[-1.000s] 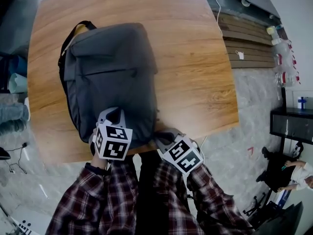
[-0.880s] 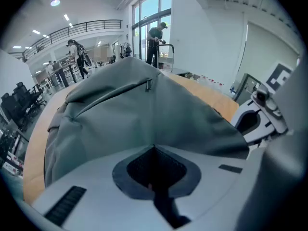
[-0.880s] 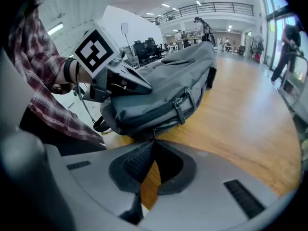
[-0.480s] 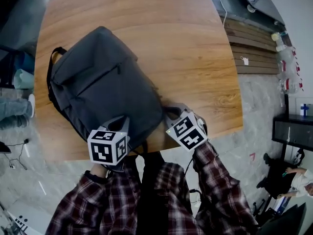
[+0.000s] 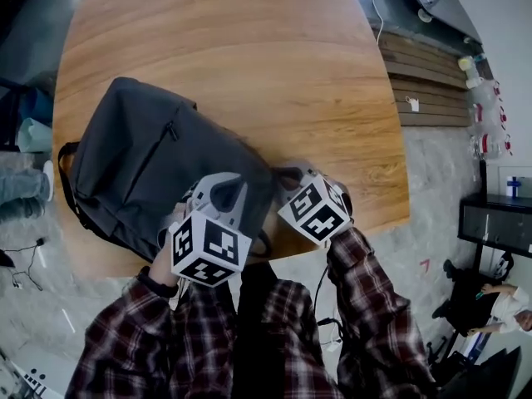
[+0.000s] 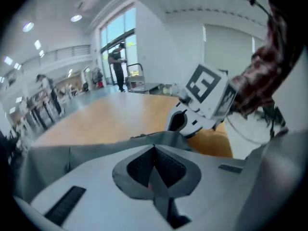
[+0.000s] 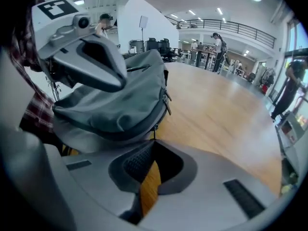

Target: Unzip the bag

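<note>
Since a second ago the bag (image 5: 141, 173) has swung toward the desk's (image 5: 274, 73) near left edge, its strap (image 5: 65, 158) overhanging, with bare wood free beyond. It lies flat, dark grey. My left hand-held gripper (image 5: 218, 189) is clamped on its near edge; my right hand-held gripper (image 5: 287, 177) pinches the zipper pull (image 7: 154, 130).

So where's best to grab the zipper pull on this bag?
Pinch the thin zipper pull at its free lower end, coming in from the right corner of the bag: it hangs clear below the seam, pointing at the right gripper, whose jaws look closed on it.
</note>
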Action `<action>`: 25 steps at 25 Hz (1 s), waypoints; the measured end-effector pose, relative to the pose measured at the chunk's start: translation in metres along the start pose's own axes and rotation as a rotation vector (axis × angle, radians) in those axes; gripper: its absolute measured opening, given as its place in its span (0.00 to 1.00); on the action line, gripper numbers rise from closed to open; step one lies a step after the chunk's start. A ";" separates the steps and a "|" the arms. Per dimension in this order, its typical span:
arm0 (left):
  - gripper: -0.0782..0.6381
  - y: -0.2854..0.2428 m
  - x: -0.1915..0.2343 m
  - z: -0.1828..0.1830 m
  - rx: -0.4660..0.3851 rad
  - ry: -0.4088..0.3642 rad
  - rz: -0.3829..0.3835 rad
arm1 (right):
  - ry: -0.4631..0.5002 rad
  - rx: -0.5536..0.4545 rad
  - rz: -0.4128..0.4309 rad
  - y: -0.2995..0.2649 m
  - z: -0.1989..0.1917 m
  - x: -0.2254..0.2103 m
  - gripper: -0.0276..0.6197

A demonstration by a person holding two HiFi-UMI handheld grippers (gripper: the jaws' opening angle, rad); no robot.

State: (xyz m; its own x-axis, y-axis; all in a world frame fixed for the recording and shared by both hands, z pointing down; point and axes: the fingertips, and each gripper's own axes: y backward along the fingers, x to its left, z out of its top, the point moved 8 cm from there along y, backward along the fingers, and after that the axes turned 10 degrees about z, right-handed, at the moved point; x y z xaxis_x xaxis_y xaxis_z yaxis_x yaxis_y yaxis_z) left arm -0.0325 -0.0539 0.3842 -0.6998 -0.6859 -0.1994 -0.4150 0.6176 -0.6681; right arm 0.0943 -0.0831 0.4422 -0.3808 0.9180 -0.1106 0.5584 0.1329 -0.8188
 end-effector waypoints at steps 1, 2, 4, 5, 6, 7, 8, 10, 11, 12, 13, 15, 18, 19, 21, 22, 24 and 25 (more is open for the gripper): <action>0.12 -0.013 0.002 0.004 -0.005 -0.088 0.004 | -0.003 0.000 0.001 0.000 -0.001 0.001 0.06; 0.12 -0.025 0.003 0.005 -0.002 -0.153 -0.008 | -0.008 -0.001 0.003 -0.001 -0.002 0.001 0.06; 0.12 -0.045 0.004 0.005 0.027 -0.220 -0.064 | -0.017 -0.001 0.008 -0.001 -0.003 0.003 0.06; 0.12 -0.051 0.005 0.003 0.042 -0.222 -0.097 | -0.021 0.002 0.011 -0.001 -0.004 0.004 0.06; 0.12 -0.057 0.007 0.000 0.050 -0.202 -0.128 | -0.025 0.007 0.015 -0.001 -0.005 0.004 0.06; 0.12 -0.061 0.009 -0.003 0.050 -0.167 -0.156 | -0.032 0.009 0.020 -0.001 -0.007 0.005 0.06; 0.12 -0.064 0.012 -0.006 0.046 -0.126 -0.181 | -0.042 0.008 0.025 -0.001 -0.009 0.006 0.06; 0.12 -0.070 0.015 -0.010 0.042 -0.074 -0.212 | -0.066 0.003 0.034 0.002 -0.015 0.012 0.06; 0.12 -0.072 0.015 -0.010 0.044 -0.067 -0.217 | -0.079 0.000 0.039 0.003 -0.019 0.016 0.06; 0.12 -0.073 0.015 -0.010 0.046 -0.064 -0.220 | -0.090 0.000 0.045 0.005 -0.022 0.020 0.06; 0.12 -0.075 0.016 -0.009 0.048 -0.061 -0.223 | -0.099 0.003 0.052 0.007 -0.025 0.025 0.06; 0.12 -0.078 0.017 -0.008 0.052 -0.051 -0.228 | -0.110 0.011 0.072 0.010 -0.032 0.039 0.06; 0.12 -0.082 0.019 -0.008 0.058 -0.035 -0.215 | -0.129 0.011 0.106 0.014 -0.043 0.071 0.06; 0.12 -0.084 0.020 -0.007 0.060 -0.028 -0.206 | -0.141 0.005 0.115 0.015 -0.046 0.083 0.06; 0.12 -0.089 0.024 -0.004 0.063 -0.013 -0.191 | -0.174 -0.019 0.121 0.019 -0.049 0.103 0.06; 0.12 -0.092 0.025 -0.002 0.066 -0.006 -0.186 | -0.193 -0.034 0.118 0.022 -0.050 0.111 0.06; 0.12 -0.096 0.030 0.001 0.070 0.009 -0.171 | -0.227 -0.060 0.119 0.025 -0.047 0.122 0.06; 0.12 -0.099 0.033 0.002 0.072 0.022 -0.158 | -0.235 -0.068 0.128 0.024 -0.045 0.128 0.06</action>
State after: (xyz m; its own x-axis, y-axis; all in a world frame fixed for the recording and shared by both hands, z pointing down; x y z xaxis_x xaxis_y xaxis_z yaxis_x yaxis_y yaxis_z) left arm -0.0132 -0.1388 0.4421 -0.6420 -0.7632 -0.0731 -0.4782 0.4732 -0.7399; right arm 0.0926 0.0547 0.4336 -0.4600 0.8180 -0.3453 0.6586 0.0535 -0.7506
